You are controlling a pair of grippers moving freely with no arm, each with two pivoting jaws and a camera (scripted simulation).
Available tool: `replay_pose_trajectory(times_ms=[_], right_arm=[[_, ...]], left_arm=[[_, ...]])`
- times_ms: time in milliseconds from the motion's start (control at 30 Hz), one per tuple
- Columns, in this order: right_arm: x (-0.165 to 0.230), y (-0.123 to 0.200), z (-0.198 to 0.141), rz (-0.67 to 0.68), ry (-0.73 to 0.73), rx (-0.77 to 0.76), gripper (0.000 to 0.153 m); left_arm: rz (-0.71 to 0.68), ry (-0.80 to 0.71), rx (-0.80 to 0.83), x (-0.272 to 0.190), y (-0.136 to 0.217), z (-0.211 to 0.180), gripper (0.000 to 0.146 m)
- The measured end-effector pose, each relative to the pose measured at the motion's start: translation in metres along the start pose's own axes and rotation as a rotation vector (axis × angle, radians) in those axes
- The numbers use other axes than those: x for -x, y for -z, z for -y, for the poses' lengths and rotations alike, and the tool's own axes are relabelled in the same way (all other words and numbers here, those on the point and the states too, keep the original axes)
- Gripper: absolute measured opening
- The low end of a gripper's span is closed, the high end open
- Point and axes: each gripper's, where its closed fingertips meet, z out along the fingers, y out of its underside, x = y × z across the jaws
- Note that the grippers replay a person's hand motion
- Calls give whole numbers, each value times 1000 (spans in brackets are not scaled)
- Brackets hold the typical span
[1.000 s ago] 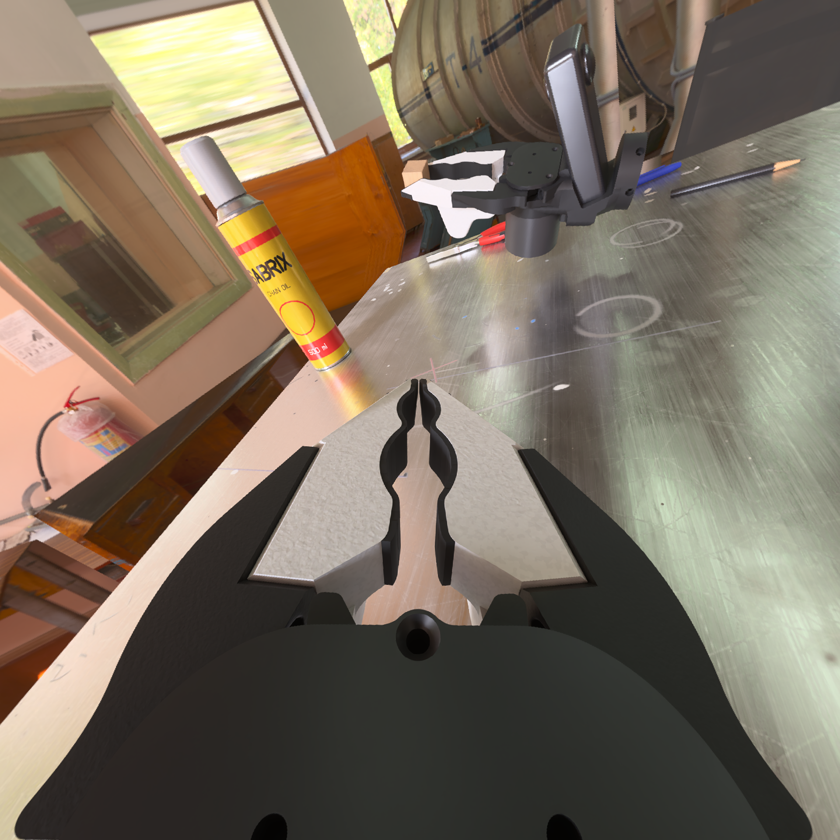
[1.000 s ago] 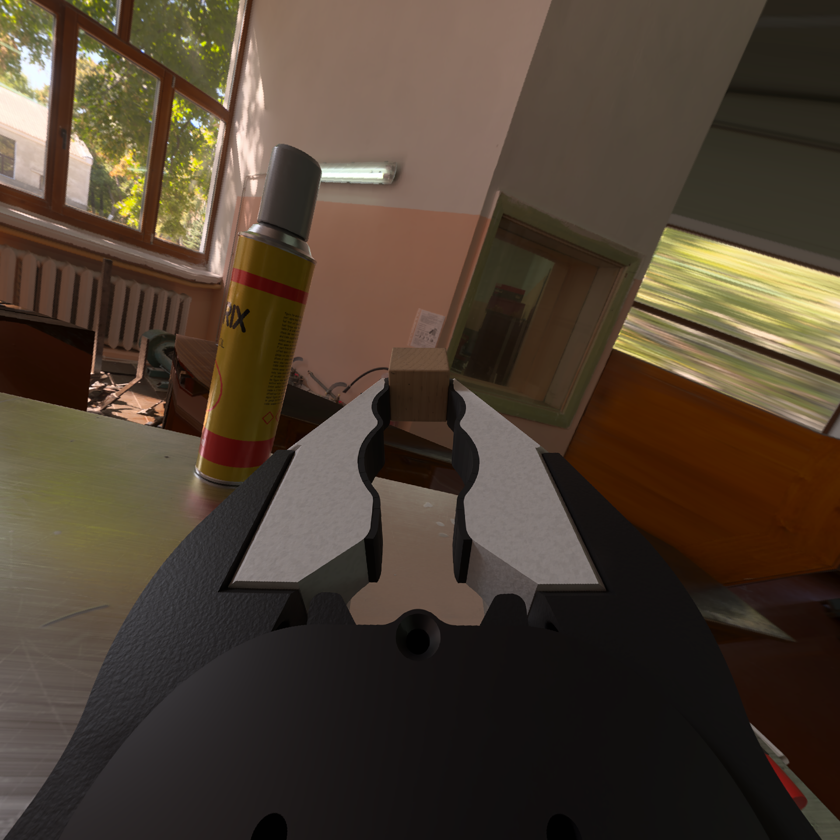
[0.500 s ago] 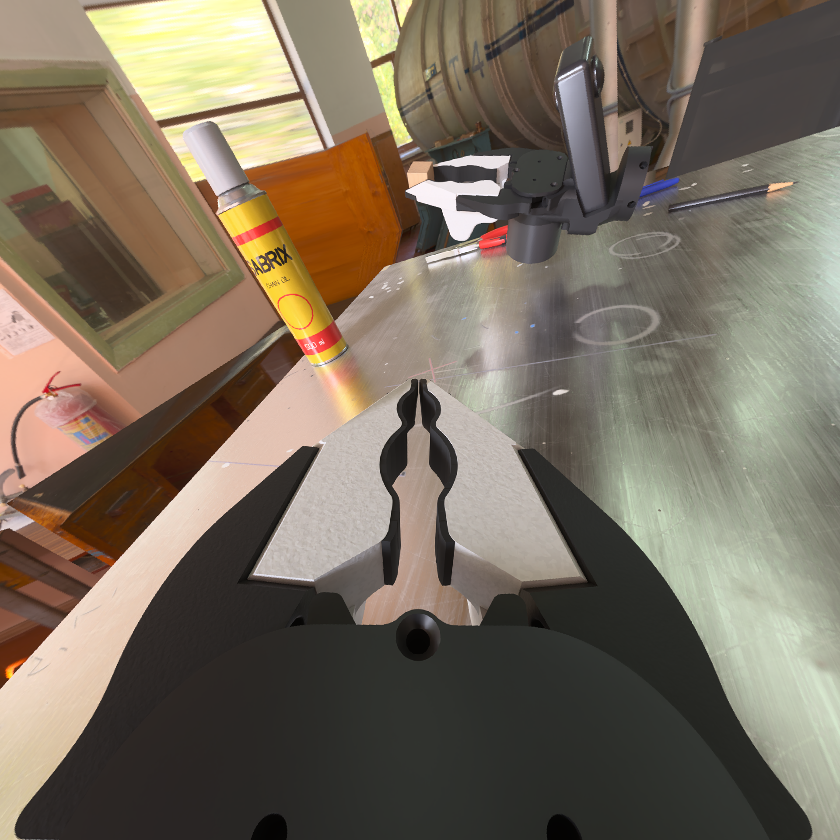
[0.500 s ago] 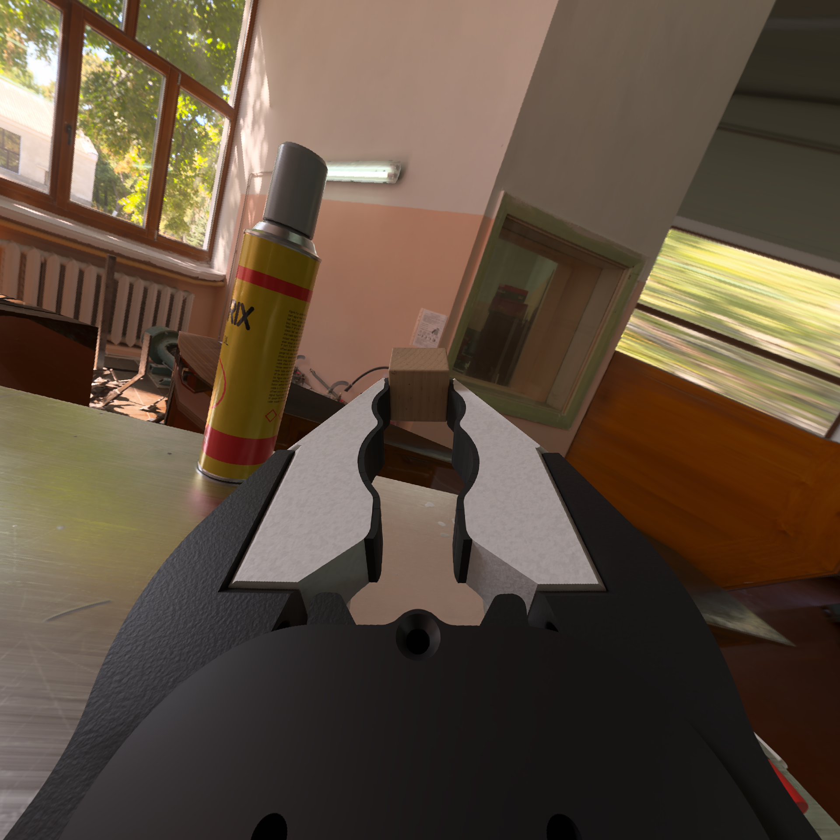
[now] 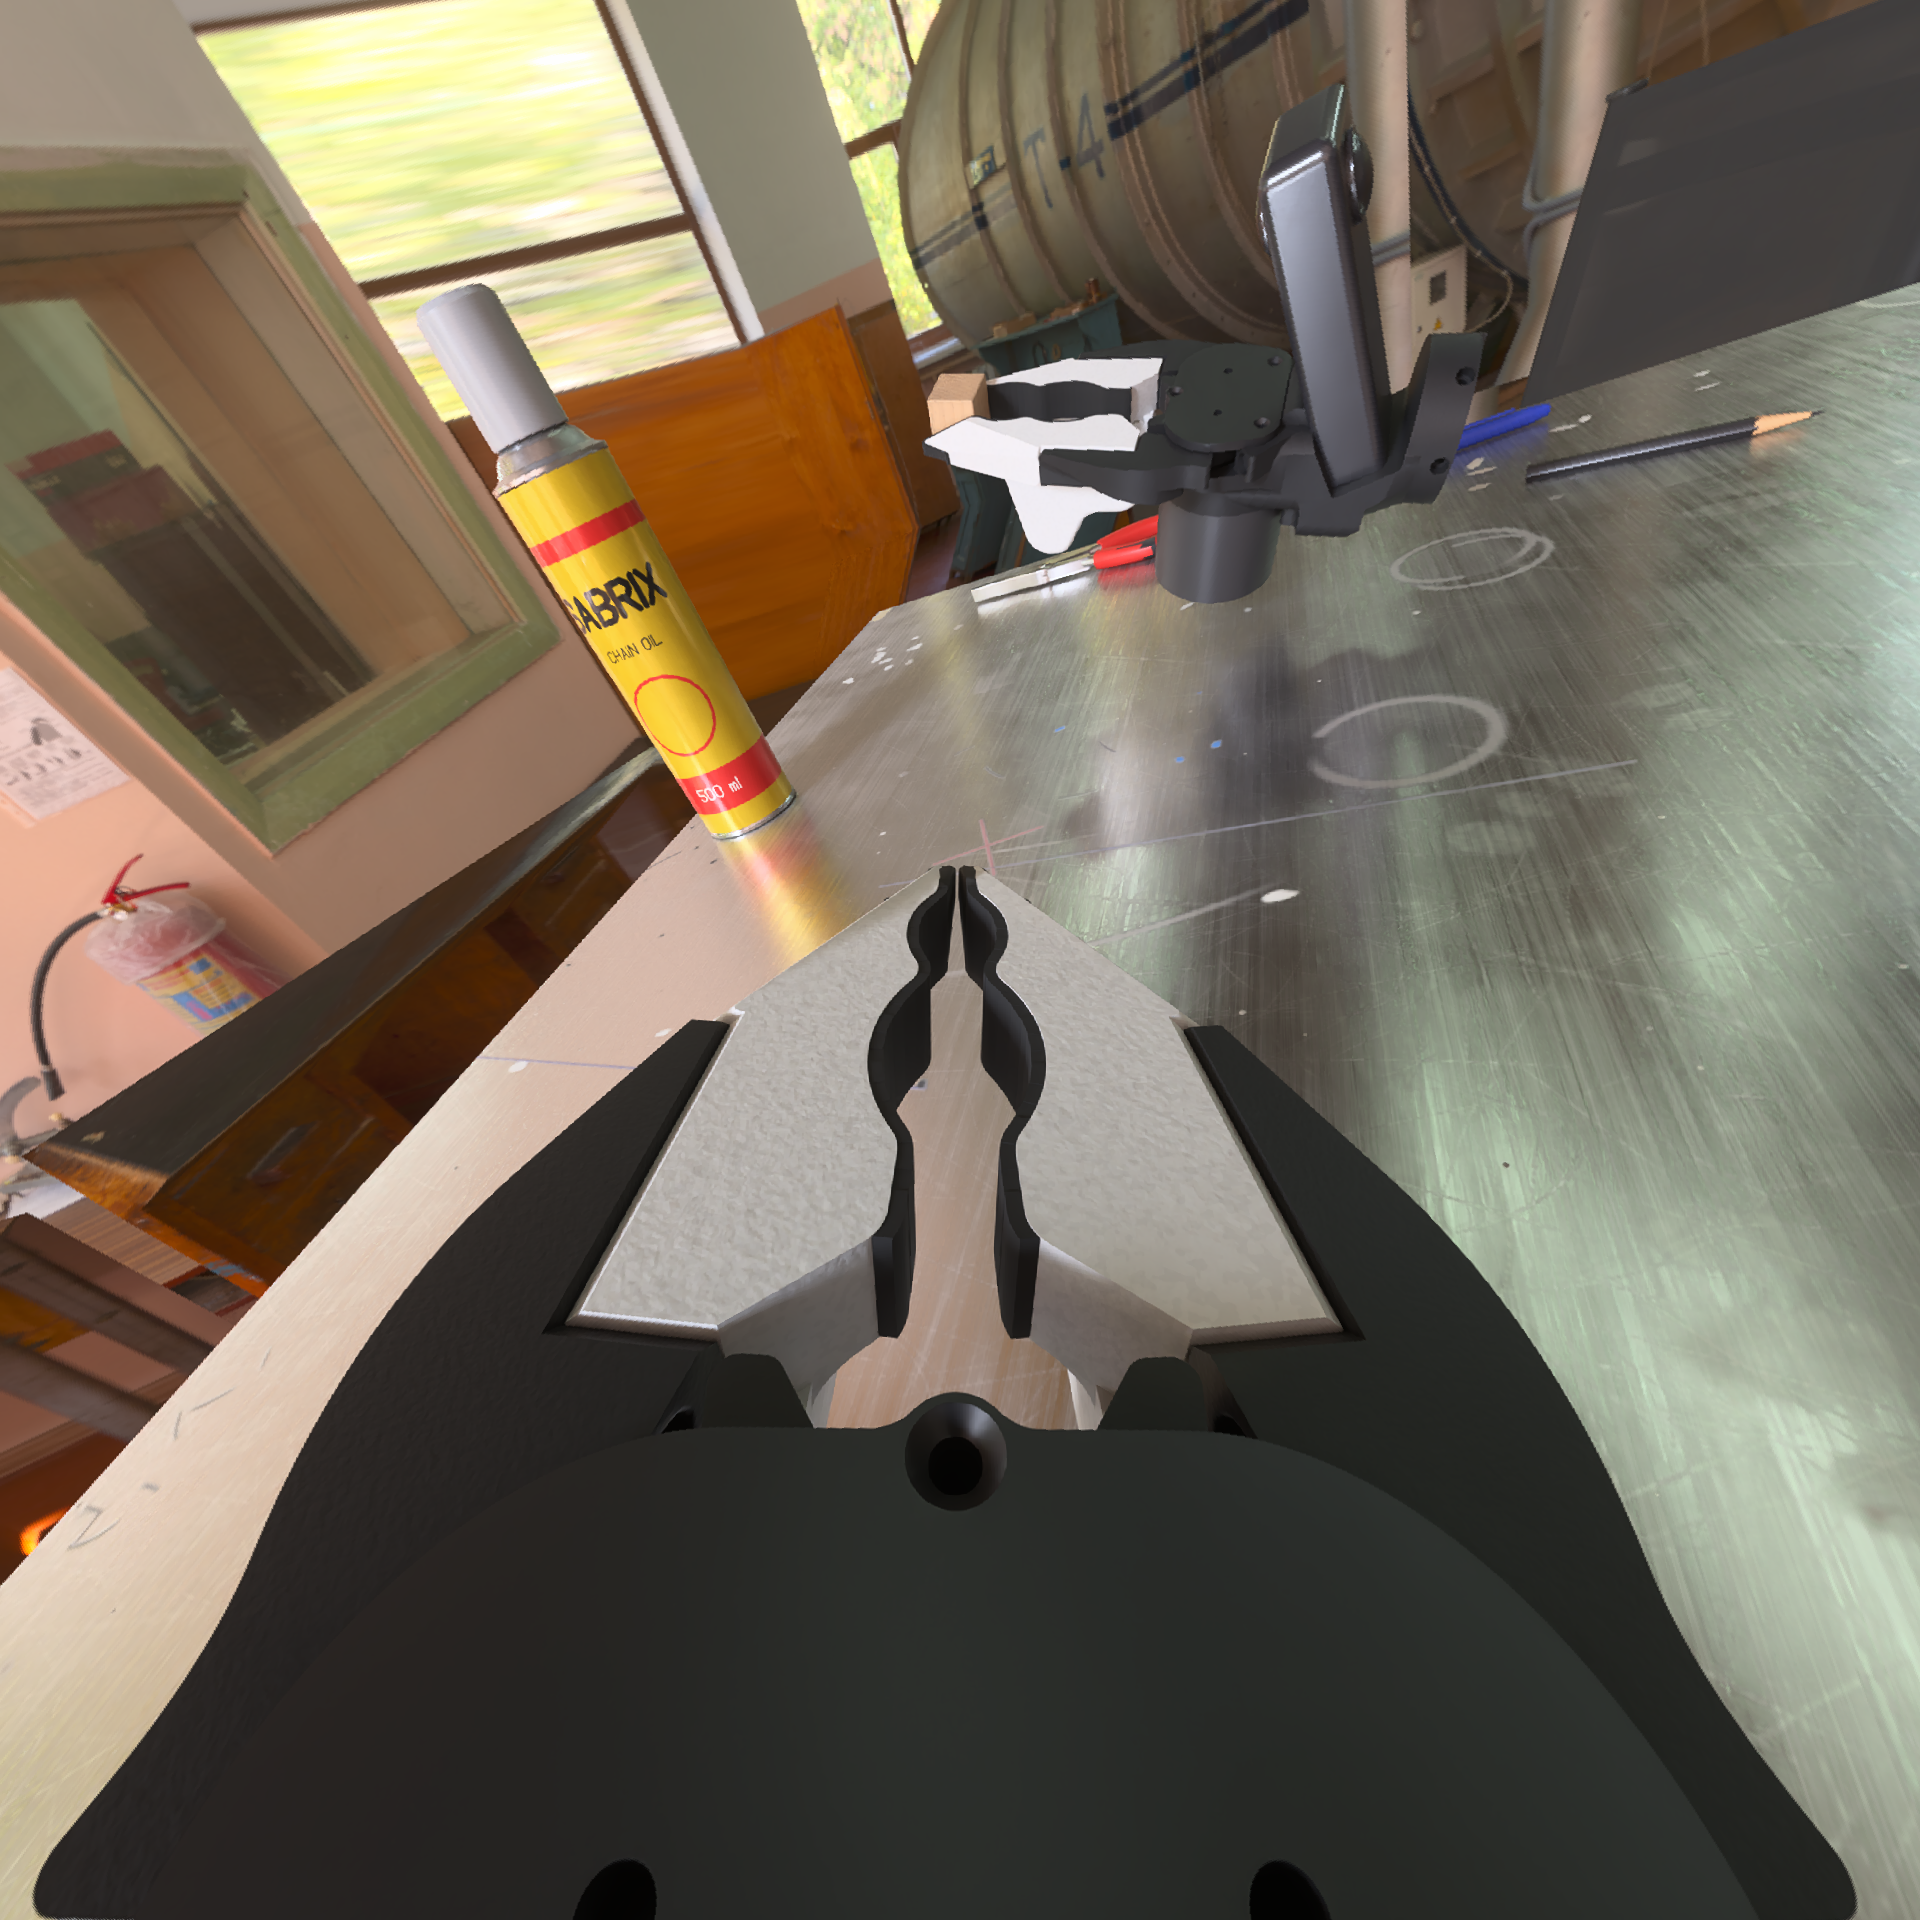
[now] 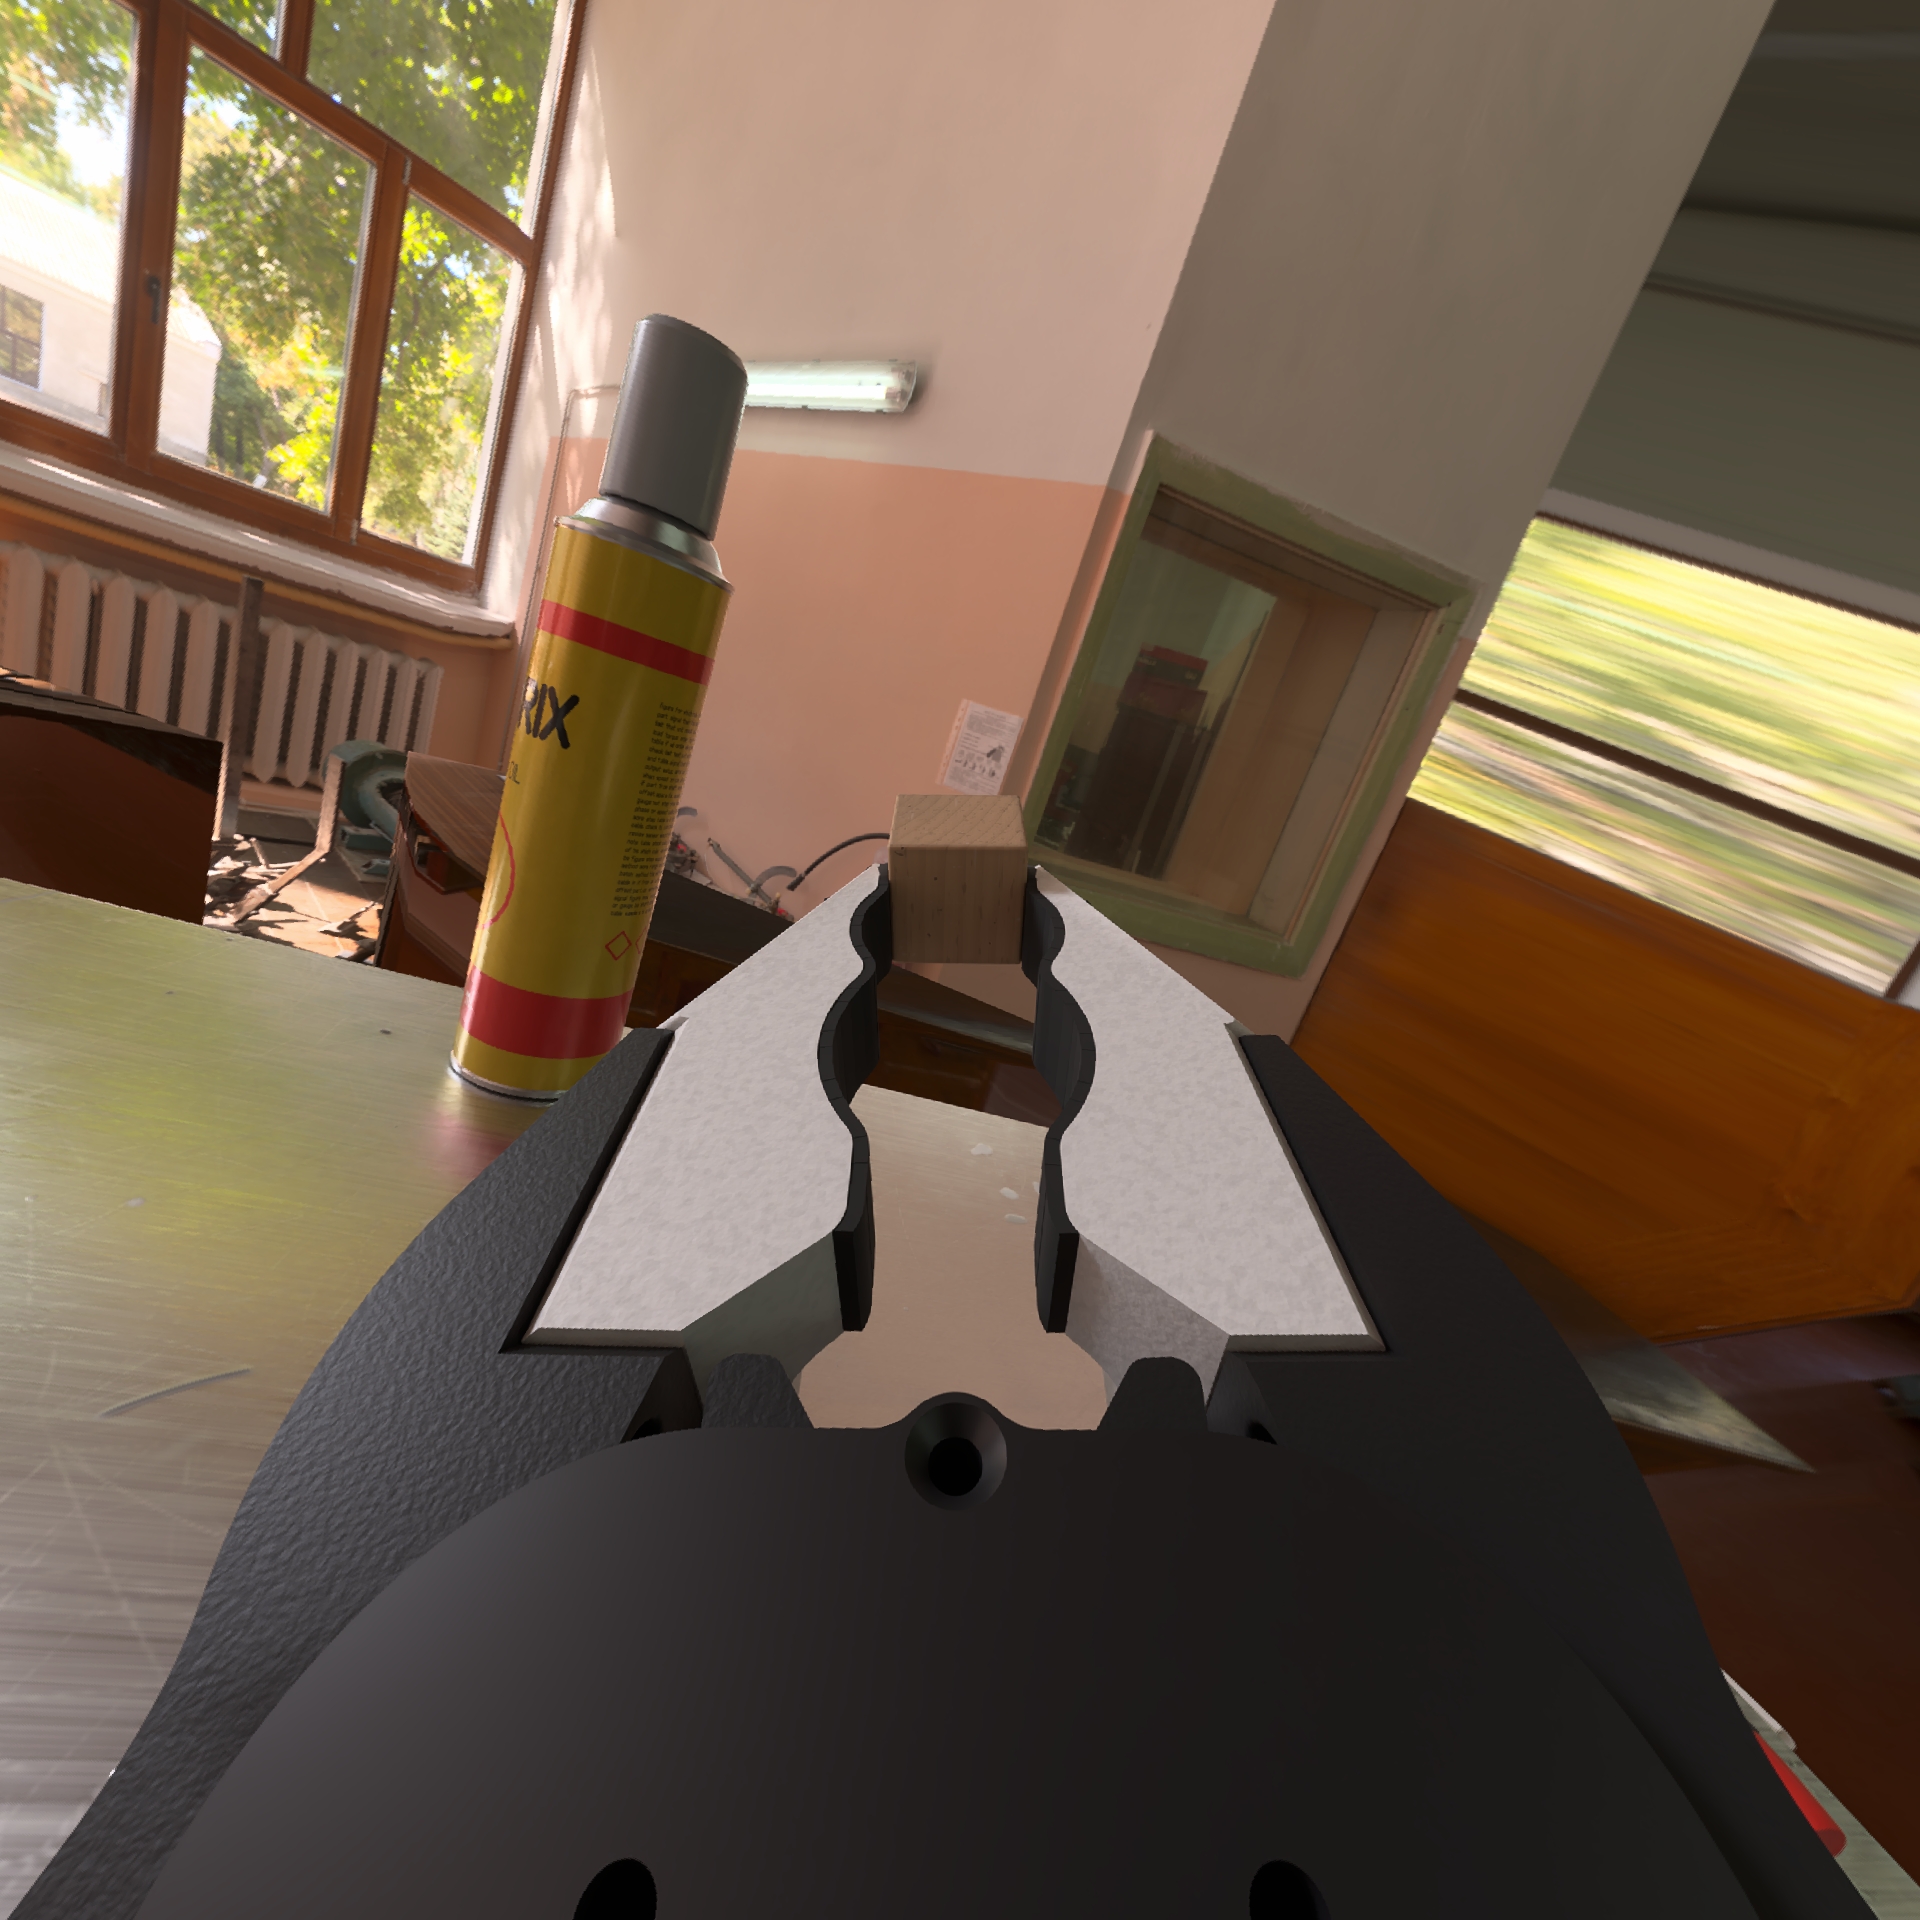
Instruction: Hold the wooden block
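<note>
The right gripper (image 6: 956,899) is staying clamped on the wooden block (image 6: 956,891), carrying it clear above the metal tabletop (image 6: 187,1122), right of the yellow spray can (image 6: 597,790). Over the last second it is barely drifting, so the hold looks secure. The left gripper (image 5: 957,883) is hovering near the table, fingertips pressed together, empty.
</note>
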Motion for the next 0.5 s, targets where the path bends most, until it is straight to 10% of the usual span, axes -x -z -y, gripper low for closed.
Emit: replay_pose_trajectory(times_ms=[500], right_arm=[[1,0,0,6,-3,1,24]], left_arm=[[-3,11,-1,1,0,0,0]])
